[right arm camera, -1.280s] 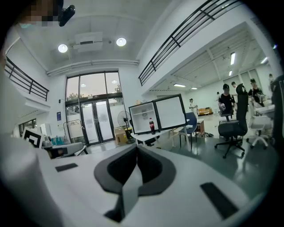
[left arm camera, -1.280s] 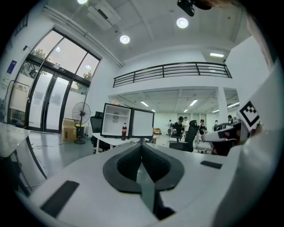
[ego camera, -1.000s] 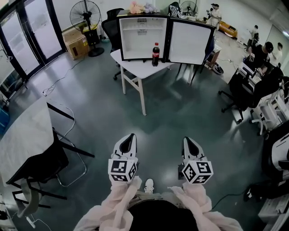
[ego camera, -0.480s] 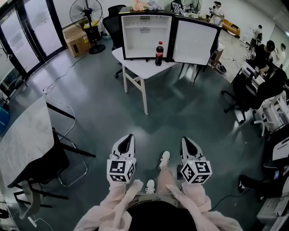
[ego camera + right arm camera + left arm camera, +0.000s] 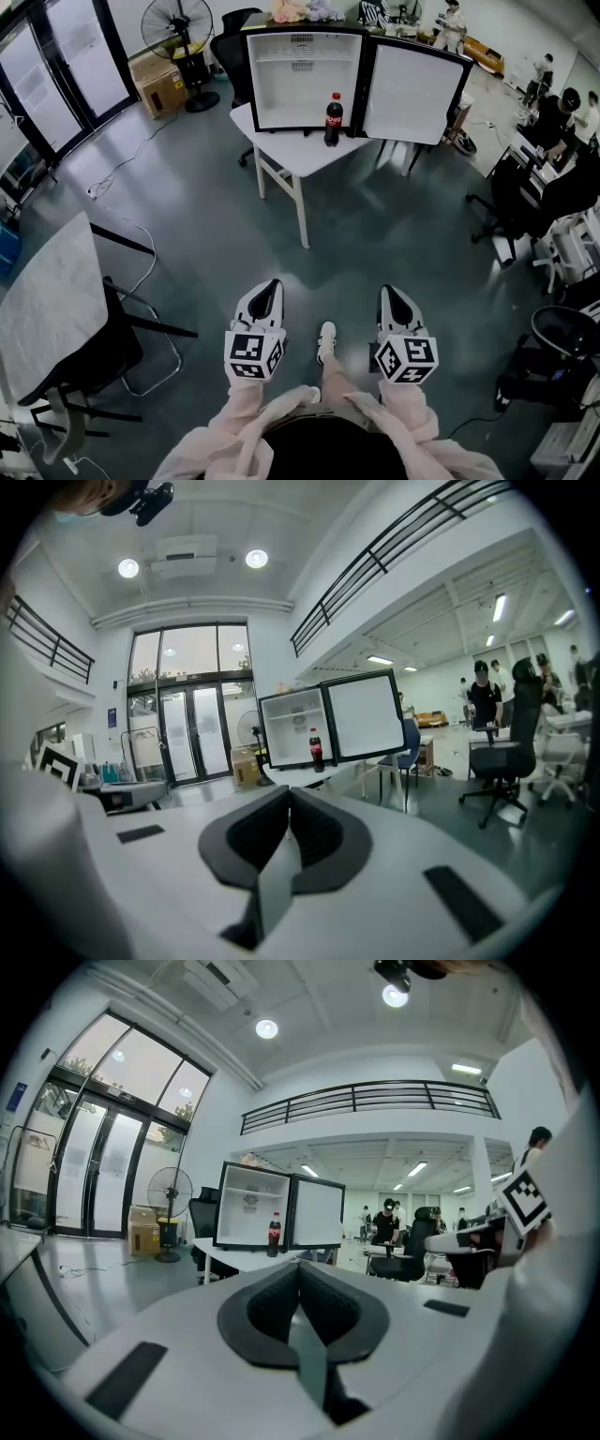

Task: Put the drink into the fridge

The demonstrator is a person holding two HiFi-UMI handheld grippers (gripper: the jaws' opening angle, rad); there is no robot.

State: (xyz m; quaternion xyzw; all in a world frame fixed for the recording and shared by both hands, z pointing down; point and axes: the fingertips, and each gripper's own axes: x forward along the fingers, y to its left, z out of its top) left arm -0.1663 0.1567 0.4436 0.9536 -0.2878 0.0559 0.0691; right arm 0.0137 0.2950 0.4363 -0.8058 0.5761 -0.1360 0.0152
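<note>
A dark cola bottle with a red label stands upright on a white table, just in front of a small white fridge whose door hangs open to the right. The bottle and fridge also show far off in the left gripper view, and the same bottle in the right gripper view. Both grippers are held low near my body, far from the table. My left gripper is shut and empty. My right gripper is shut and empty too.
A dark floor stretches between me and the table. A grey desk with a black chair stands at my left. A fan and cardboard box sit at the back left. Office chairs and people fill the right side.
The fridge and table have come slightly closer and shifted right in view as I step forward; my foot now shows between the grippers. Both grippers keep their pose.
</note>
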